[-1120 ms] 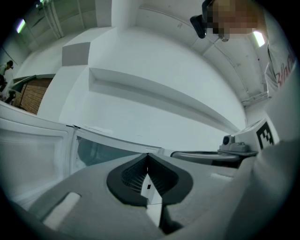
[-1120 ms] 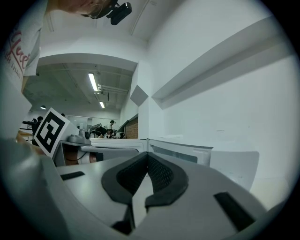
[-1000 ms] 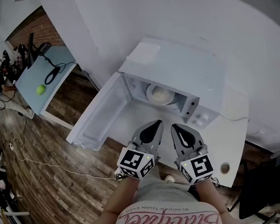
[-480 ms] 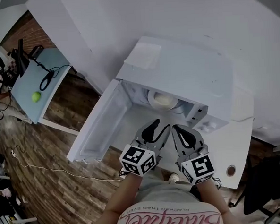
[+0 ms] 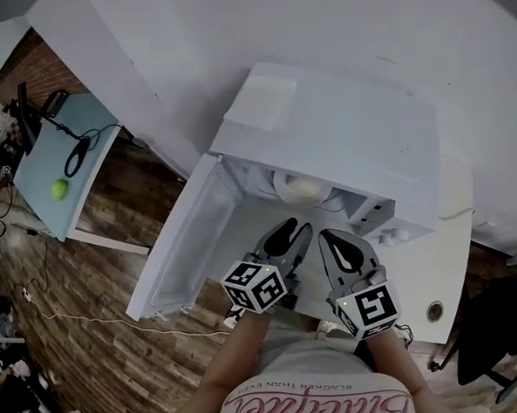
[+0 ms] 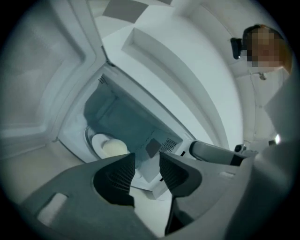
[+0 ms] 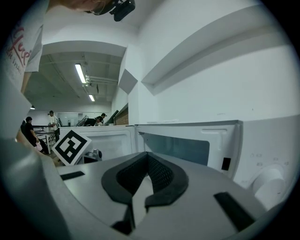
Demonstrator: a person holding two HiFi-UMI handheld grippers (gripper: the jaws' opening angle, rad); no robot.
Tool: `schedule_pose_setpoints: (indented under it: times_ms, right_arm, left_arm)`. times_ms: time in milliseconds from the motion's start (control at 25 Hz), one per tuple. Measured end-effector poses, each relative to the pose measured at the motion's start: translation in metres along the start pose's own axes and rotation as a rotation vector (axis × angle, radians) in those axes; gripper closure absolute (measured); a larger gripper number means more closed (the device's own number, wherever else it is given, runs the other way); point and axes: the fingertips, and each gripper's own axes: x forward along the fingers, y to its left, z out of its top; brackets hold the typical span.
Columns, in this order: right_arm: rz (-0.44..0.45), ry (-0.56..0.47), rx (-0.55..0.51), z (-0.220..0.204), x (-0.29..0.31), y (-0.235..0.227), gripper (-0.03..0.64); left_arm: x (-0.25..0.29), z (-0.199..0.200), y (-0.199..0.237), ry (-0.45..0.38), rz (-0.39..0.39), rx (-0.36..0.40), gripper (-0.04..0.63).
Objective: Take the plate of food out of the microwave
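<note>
Left gripper (image 5: 288, 234): jaws spread, just opened from pressed together a second ago, nothing between them. Its marker cube has rolled a little since then. Microwave (image 5: 341, 126) stands with its door (image 5: 186, 240) swung open at my left. Plate of food (image 5: 299, 188) sits inside, unmoved, ahead of my jaws. Its far part hides under the microwave's top. The food is a pale mound, kind unclear. Right gripper (image 5: 335, 238): jaws pressed together, empty, as before.

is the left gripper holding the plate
No, the left gripper has just been opening, with nothing between its jaws; the plate sits inside the microwave.
</note>
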Motion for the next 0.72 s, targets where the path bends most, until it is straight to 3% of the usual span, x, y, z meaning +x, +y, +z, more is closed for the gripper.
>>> schedule_pose_setpoints:
  times_ms: [280,520,720]
  right_arm:
    - [-0.028,0.041,0.014,-0.014,0.015,-0.006,0.606]
    - [-0.044,0.072,0.018,-0.023,0.026,-0.009,0.606]
    - [-0.062,0.101,0.023,-0.031,0.031,-0.015,0.606]
  left_arm:
    - [0.015,-0.014,0.038,0.029,0.041,-0.256,0.453]
    - [0.029,-0.027,0.064,0.059,0.079,-0.38,0.463]
    - [0.042,-0.031,0.083,0.039,0.092,-0.498,0.463]
